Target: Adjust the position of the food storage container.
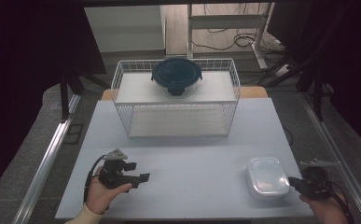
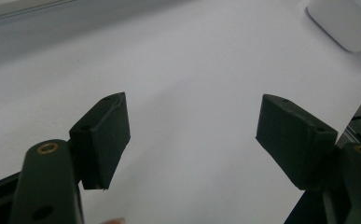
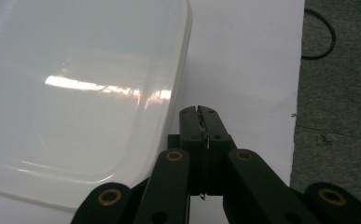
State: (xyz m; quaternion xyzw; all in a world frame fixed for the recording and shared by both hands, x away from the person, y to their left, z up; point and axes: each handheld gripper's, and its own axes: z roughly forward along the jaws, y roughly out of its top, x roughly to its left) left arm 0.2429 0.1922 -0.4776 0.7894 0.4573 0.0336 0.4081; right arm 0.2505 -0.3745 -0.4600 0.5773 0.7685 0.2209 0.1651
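Observation:
A white square lidded container (image 1: 267, 176) lies on the white table near its front right corner; its glossy lid (image 3: 75, 93) takes up the left of the right gripper view. My right gripper (image 1: 294, 182) rests just right of it, jaws pressed together with nothing between them (image 3: 199, 111). My left gripper (image 1: 138, 171) sits at the front left of the table in a person's hand, jaws wide apart over bare tabletop (image 2: 192, 135). A round glass container with a dark blue lid (image 1: 177, 74) stands on top of the white wire rack (image 1: 122, 100) at the back.
The wire rack's lower shelf (image 1: 178, 122) holds nothing. The white table (image 1: 192, 154) ends close to my right gripper, with grey floor (image 3: 341, 93) and a black cable beyond its edge. Metal rails run along both sides of the table.

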